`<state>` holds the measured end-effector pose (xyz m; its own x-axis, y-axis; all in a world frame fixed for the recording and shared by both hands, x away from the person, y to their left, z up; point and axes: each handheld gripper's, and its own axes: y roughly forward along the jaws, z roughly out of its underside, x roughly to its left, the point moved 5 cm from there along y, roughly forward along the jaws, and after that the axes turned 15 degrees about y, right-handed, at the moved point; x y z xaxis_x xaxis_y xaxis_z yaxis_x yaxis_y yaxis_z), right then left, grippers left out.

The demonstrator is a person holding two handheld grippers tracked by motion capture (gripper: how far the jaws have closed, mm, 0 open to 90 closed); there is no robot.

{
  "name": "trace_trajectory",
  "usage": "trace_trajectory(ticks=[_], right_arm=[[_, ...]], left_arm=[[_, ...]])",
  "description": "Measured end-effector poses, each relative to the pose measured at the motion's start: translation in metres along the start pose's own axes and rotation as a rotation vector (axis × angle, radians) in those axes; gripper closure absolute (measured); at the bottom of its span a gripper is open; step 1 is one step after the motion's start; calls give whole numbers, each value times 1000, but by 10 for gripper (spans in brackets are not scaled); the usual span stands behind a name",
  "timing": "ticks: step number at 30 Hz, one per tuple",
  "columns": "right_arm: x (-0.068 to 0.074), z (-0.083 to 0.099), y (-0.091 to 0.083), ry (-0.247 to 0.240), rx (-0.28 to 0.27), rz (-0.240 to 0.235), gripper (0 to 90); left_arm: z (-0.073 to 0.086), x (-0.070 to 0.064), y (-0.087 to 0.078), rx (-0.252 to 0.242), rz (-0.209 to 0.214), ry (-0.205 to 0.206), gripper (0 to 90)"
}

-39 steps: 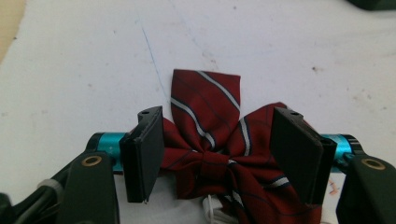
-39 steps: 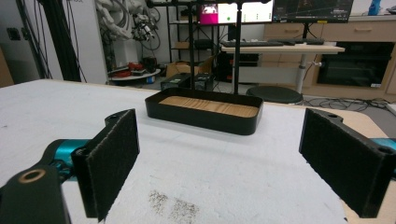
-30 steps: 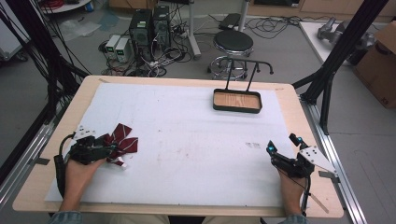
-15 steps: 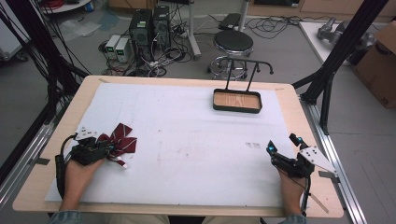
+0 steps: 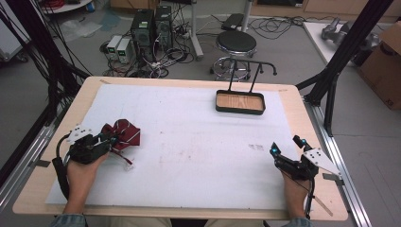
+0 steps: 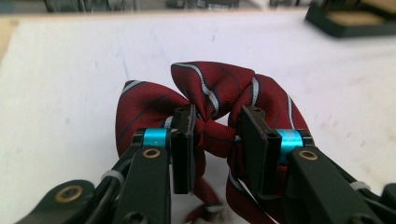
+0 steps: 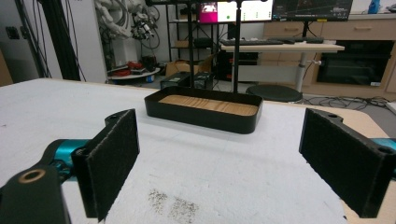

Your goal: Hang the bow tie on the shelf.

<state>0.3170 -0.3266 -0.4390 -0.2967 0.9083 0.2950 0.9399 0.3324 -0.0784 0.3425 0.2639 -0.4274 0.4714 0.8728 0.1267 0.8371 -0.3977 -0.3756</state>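
Observation:
A dark red bow tie (image 5: 124,134) with white and navy stripes lies at the left of the white mat. My left gripper (image 5: 111,141) reaches it from the left, held by a hand. In the left gripper view the two black jaws of the left gripper (image 6: 218,116) are closed in on both sides of the centre knot of the bow tie (image 6: 219,88), and the wings bunch up beyond them. My right gripper (image 5: 285,144) rests at the right front of the mat, open. In its own view the right gripper (image 7: 222,135) has wide-spread pads with nothing between them.
A black tray (image 5: 239,111) with a wooden floor and a tall black rail stands at the back right of the mat; the same tray (image 7: 201,119) lies ahead of the right gripper. The tie's strap with a white clip (image 5: 126,163) trails toward the front edge. A stool (image 5: 235,43) stands behind the table.
The bow tie has gone from lying spread flat to bunched up at the left gripper's tips. The right gripper has not moved.

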Motion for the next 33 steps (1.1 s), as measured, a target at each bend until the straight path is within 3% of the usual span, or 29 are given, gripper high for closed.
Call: trace_trajectory(ticks=[9, 13, 18, 21, 29, 33], right_arm=[[-1, 0, 0, 7, 4, 1, 112], [-1, 0, -1, 11, 5, 1, 112], [-1, 1, 0, 10, 7, -4, 112], [-1, 1, 0, 14, 11, -6, 112], [-2, 1, 0, 26, 14, -5, 112], [-2, 1, 1, 26, 13, -7, 112]], left_arm=[[-43, -21, -1, -110, 15, 35, 665], [-58, -30, 5, -132, 29, 53, 665], [-79, -41, 17, -181, 50, 74, 665], [-96, -50, 29, -198, 89, 99, 665], [-126, -71, 54, -216, 142, 165, 665], [-141, -82, 70, -227, 172, 176, 665]])
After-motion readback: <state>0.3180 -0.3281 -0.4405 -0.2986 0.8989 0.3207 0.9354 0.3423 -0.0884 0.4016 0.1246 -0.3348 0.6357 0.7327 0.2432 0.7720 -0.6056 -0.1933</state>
